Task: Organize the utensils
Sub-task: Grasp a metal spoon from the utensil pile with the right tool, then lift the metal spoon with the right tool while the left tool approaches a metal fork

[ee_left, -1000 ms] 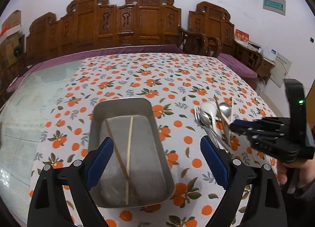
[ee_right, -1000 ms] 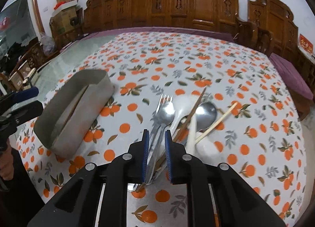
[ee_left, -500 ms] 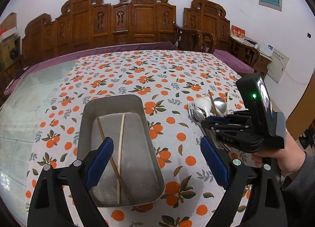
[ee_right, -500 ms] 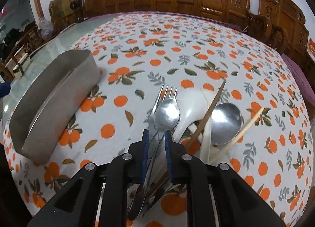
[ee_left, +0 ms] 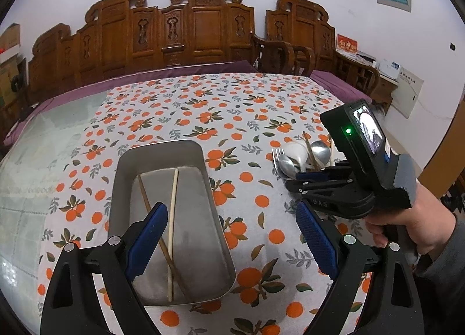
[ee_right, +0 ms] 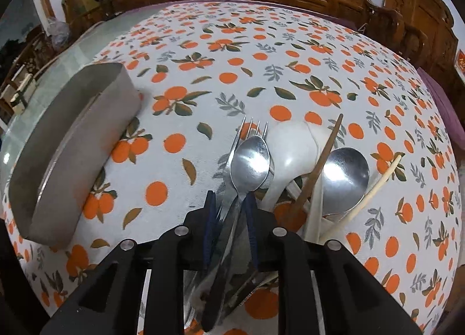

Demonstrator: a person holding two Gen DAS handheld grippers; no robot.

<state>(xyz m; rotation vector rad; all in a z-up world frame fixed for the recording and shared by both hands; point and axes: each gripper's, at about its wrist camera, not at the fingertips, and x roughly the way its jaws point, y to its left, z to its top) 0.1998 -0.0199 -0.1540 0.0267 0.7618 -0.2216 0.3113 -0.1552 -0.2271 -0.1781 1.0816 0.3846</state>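
A metal tray (ee_left: 162, 146) lies on the orange-print cloth with a brown chopstick (ee_left: 142, 192) and a pale chopstick (ee_left: 174, 198) inside. My left gripper (ee_left: 229, 210) hangs open over the tray's near end, holding nothing. To the right lies a pile: a small metal spoon (ee_right: 250, 160), a fork (ee_right: 250, 128), a white spoon (ee_right: 290, 149), a large metal spoon (ee_right: 345, 172), a brown chopstick (ee_right: 328, 149) and a pale chopstick (ee_right: 377, 184). My right gripper (ee_right: 229, 207) is low over the pile. Its jaws are opening, with the small spoon's and fork's handles between them.
The tray (ee_right: 81, 155) sits left of the pile with bare cloth between them. Carved wooden chairs (ee_left: 203, 30) line the far side of the table. A hand (ee_left: 407, 227) holds the right gripper at the table's right edge.
The right gripper has come down and forward over the pile, and its narrow jaws have widened slightly around the utensil handles. The left gripper has stayed over the tray.
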